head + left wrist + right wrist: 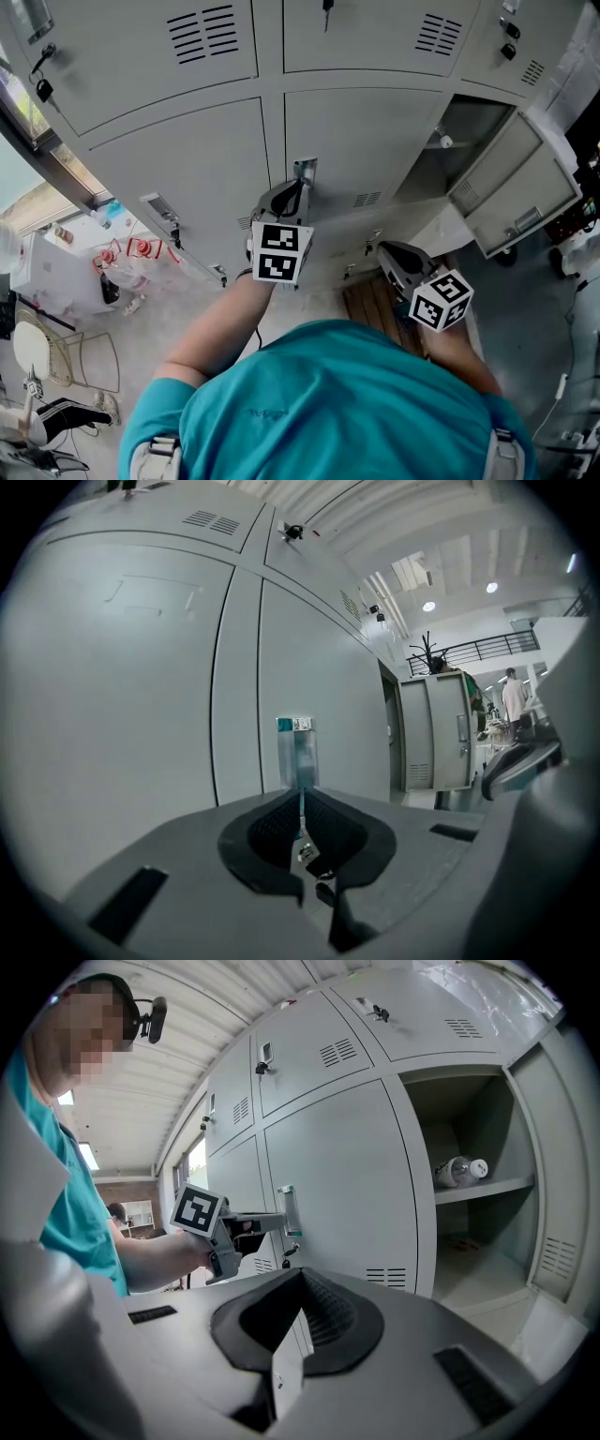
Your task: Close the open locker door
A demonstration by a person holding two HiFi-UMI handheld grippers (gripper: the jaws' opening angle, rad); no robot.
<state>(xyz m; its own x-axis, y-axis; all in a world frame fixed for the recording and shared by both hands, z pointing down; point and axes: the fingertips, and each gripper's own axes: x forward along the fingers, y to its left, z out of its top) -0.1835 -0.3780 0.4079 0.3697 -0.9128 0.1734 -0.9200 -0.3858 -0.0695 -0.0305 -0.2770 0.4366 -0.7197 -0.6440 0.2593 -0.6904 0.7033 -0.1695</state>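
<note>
Left hand-held gripper (301, 187) clamped on shut locker's handle (306, 171), frame centre, probably bracing; right hand-held gripper (300, 1275), jaws together, empty, faces open door (520, 183), upper right.

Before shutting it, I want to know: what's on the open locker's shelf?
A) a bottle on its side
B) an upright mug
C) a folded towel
A: a white-capped bottle lies on its side on the shelf.
</note>
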